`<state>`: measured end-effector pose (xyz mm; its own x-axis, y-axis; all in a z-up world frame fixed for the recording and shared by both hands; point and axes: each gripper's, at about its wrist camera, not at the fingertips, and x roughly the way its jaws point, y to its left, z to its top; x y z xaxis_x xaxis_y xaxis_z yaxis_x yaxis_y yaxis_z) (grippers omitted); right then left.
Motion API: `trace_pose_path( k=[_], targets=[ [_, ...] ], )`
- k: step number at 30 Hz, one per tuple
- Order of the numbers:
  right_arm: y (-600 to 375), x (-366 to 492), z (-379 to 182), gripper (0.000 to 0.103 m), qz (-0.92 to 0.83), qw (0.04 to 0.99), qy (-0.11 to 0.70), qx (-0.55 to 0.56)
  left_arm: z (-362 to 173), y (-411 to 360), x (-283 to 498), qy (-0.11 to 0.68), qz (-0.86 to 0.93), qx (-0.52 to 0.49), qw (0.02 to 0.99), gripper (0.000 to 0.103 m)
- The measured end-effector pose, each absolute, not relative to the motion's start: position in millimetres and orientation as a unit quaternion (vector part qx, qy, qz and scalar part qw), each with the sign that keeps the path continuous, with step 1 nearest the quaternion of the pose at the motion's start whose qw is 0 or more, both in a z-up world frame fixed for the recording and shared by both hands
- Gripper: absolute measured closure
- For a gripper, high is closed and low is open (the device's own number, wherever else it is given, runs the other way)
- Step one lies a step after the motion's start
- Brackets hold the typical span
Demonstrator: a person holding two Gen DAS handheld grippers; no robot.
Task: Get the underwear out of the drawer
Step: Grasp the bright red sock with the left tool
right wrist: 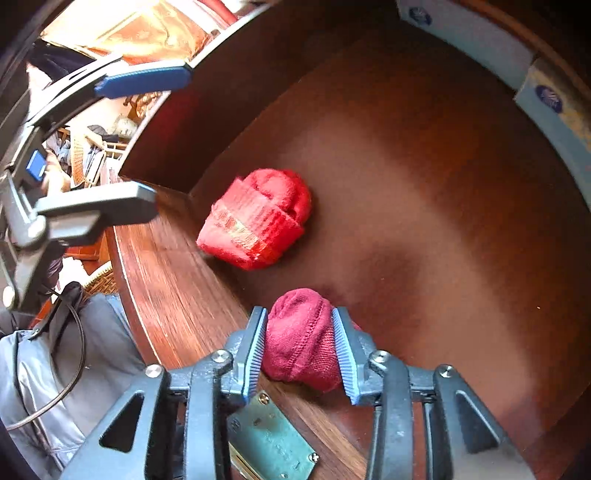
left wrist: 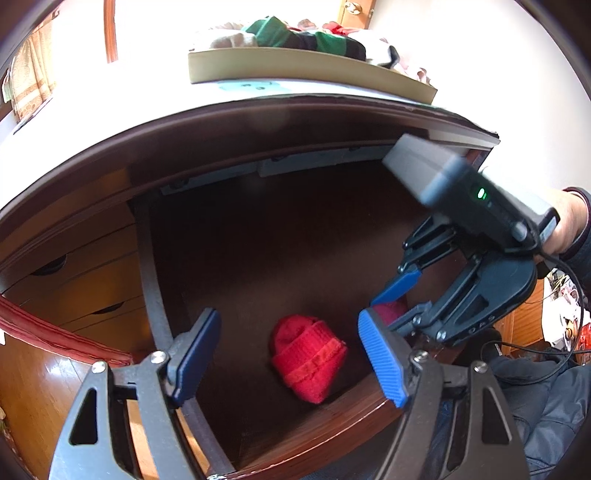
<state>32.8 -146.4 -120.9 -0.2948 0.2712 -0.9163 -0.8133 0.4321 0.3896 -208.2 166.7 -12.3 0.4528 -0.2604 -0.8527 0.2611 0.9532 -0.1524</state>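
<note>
**One roll gripped, one roll waiting, nothing out of the drawer yet**

We have our right gripper (right wrist: pixel 299 347) closed on the dark red rolled underwear (right wrist: pixel 301 339): both ribbed blue pads press into its sides, and the bundle bulges between them. It sits low in the open drawer (right wrist: pixel 424 184), close against the inside of the front panel, and from these views we cannot tell whether it has left the drawer floor. We judge the grasp made and the lift still to come.

Just beyond it lies the bright red rolled underwear (right wrist: pixel 256 219), its waistband wrapped around the bundle, resting on the drawer floor near the front panel and untouched by either gripper.

Our left gripper (left wrist: pixel 291 358) hangs over the drawer with its jaws wide apart and nothing between them; the bright red roll shows in the gap but lies below the pads.

Past the drawer, on the cabinet top, a shallow tray (left wrist: pixel 295 66) holds a heap of mixed garments (left wrist: pixel 295 35), which we take to be a likely drop place.

So we count the task as barely past its start: two rolls remain inside, one in hand, one still to fetch.
</note>
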Motion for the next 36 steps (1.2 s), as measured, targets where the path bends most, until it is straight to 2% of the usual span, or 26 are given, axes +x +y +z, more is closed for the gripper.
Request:
trace_pose_path(
  k=[10,22,33,35,36],
  targets=[
    [-224.9,48.4,-87.6,0.067,0.478,0.66,0.573,-0.089,-29.6,139.7,-198.5,0.54,-0.169,0.031,0.824,0.025],
    [-260.4,72.0,-87.1,0.067,0.452,0.709,0.539,-0.053,-67.0,127.5,-175.5,0.625,-0.157,0.025,0.764,0.026],
    [-269.2,78.9,-80.6,0.067,0.462,0.716,0.522,-0.03,-81.2,117.4,-166.2,0.661,-0.162,0.032,0.732,0.038],
    [-261.5,74.9,-82.8,0.067,0.462,0.718,0.52,-0.035,-84.7,112.9,-165.2,0.664,-0.162,0.043,0.729,0.05],
    [-261.1,74.9,-82.5,0.067,0.46,0.719,0.519,-0.035,-85.2,111.6,-164.3,0.663,-0.161,0.047,0.73,0.051]
  ],
)
